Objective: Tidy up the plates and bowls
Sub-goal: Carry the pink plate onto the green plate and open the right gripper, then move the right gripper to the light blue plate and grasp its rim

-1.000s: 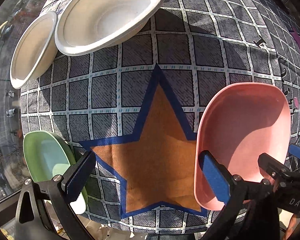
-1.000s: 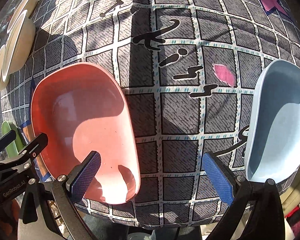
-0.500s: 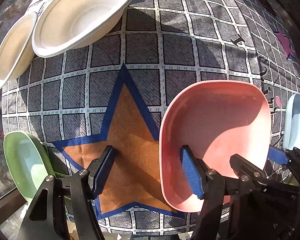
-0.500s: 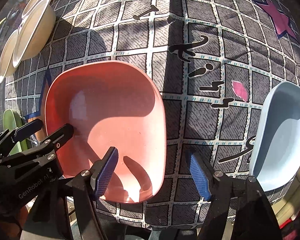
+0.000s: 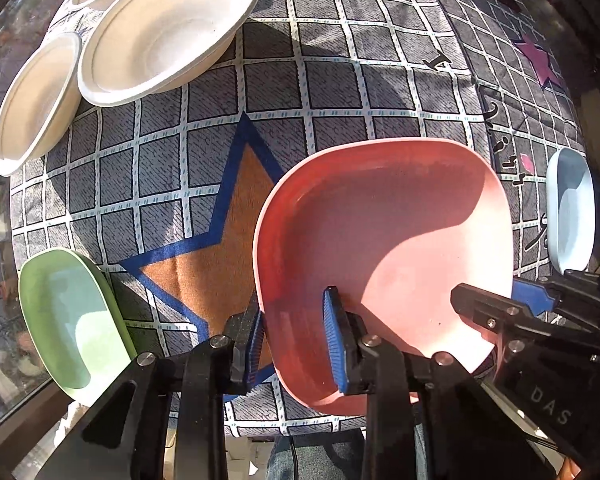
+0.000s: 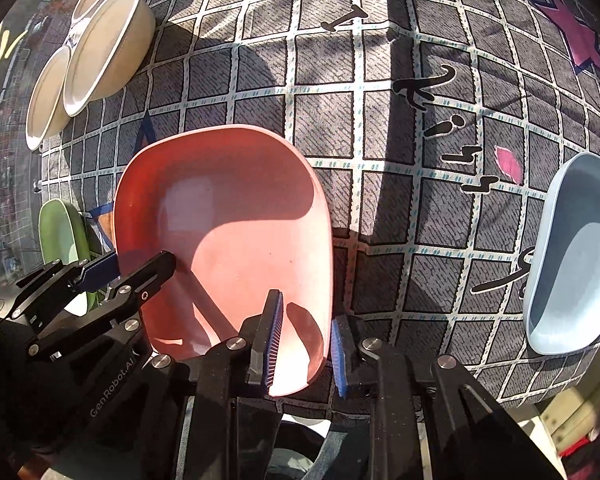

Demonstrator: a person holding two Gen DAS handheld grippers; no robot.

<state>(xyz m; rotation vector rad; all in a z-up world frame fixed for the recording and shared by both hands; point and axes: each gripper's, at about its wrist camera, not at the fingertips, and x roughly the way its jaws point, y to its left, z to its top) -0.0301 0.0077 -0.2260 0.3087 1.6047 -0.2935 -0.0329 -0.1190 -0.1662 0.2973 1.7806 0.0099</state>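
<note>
Where they gaped, both grippers now pinch the pink plate (image 5: 400, 216).

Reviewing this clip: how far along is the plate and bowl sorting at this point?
Early stage. Nothing colored is stacked: the green plate and blue plate lie apart at opposite table edges. Three white bowls sit grouped at the far corner. In hand: the left gripper and right gripper each straddle a rim of the pink plate, jaws nearly closed. Left: moving it.

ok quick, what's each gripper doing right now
Left gripper: straddling the near-left rim of the pink plate, not visibly clamped.
Right gripper: straddling the plate's near-right rim, likewise not clearly clamped.
</note>
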